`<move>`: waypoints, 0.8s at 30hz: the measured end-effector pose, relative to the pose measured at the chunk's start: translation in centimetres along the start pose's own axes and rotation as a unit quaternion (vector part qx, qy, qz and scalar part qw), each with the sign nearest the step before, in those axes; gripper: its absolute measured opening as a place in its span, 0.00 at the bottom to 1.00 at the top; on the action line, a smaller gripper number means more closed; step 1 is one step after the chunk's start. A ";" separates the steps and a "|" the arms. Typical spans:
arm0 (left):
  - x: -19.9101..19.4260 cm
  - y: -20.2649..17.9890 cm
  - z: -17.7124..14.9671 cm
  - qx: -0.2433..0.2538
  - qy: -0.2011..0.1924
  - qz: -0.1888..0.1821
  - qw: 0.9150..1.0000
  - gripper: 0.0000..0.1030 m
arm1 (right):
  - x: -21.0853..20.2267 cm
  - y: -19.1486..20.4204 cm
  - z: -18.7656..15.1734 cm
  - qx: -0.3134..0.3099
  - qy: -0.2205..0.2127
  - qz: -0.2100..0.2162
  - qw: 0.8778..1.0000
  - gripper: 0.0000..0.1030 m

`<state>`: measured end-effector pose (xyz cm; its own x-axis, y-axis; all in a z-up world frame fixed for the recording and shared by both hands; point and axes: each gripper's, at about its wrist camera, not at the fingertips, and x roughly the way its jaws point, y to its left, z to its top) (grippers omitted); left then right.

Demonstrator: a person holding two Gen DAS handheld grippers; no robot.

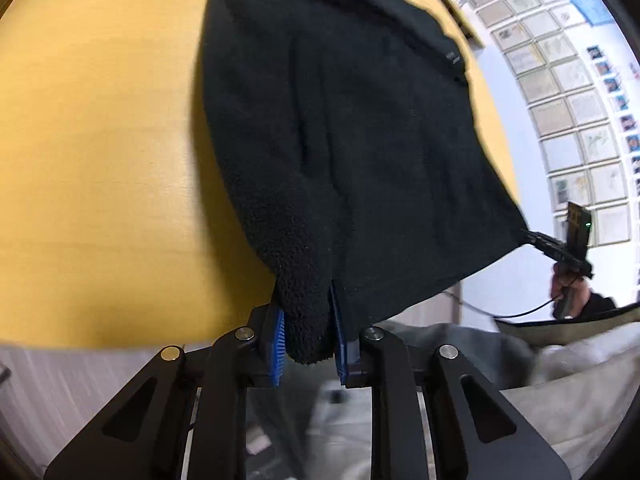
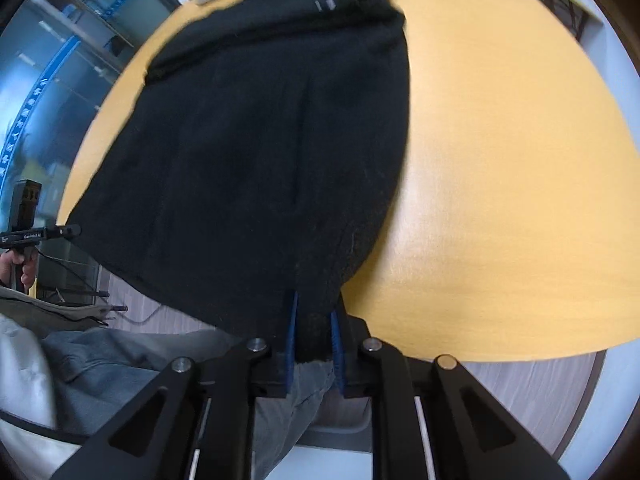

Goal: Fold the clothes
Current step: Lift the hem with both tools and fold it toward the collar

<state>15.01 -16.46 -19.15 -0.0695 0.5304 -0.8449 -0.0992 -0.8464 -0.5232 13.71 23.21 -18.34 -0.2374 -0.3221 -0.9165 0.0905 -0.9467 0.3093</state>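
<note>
While a round yellow wooden table (image 1: pixel 100 128) fills most of both views, a black fleece garment (image 1: pixel 340 128) lies stretched across it, its far collar end resting on the tabletop well ahead of both sets of jaws and its near hem lifted off the table edge. Each near corner of that hem sits between a pair of blue-padded jaws. The left gripper (image 1: pixel 310 344) has its jaws clamped on a thick, nubbly bunch of fleece, and the right gripper (image 2: pixel 314 344) has its jaws closed on the opposite hem corner, so the cloth hangs taut between the two. From the left view the right gripper appears off to the right of the jaws, gripped in the person's hand (image 1: pixel 568 284); from the right view the left one shows off to the left. Beyond the table a wall of framed pictures (image 1: pixel 560 92) is visible. To fold well from here, I judge both corners should travel together at equal height, forward from the jaws toward the collar, keeping the hem straight and tension even, letting go only once the edges lie squarely aligned.
</note>
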 end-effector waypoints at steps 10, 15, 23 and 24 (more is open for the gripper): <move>-8.4 -8.4 10.5 0.019 -0.123 -0.034 0.992 0.16 | -7.4 5.8 16.0 -0.089 -0.142 0.044 0.985 0.14; -12.1 -10.4 17.9 0.024 -0.199 -0.039 0.979 0.13 | -8.0 7.2 25.7 -0.126 -0.185 0.043 0.974 0.14; -13.4 -9.1 30.1 0.006 -0.263 -0.046 0.964 0.13 | -8.9 -1.6 31.4 -0.082 -0.217 0.022 0.972 0.13; -13.1 -8.8 31.4 0.003 -0.266 -0.047 0.963 0.13 | -8.0 -2.5 32.5 -0.072 -0.219 0.019 0.973 0.13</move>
<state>-14.38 -14.47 -0.03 -0.5586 0.5558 -0.6156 -0.1356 -0.7935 -0.5933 -16.00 27.82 -3.52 -0.6176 -0.3593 -0.6996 0.2344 -0.9332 0.2723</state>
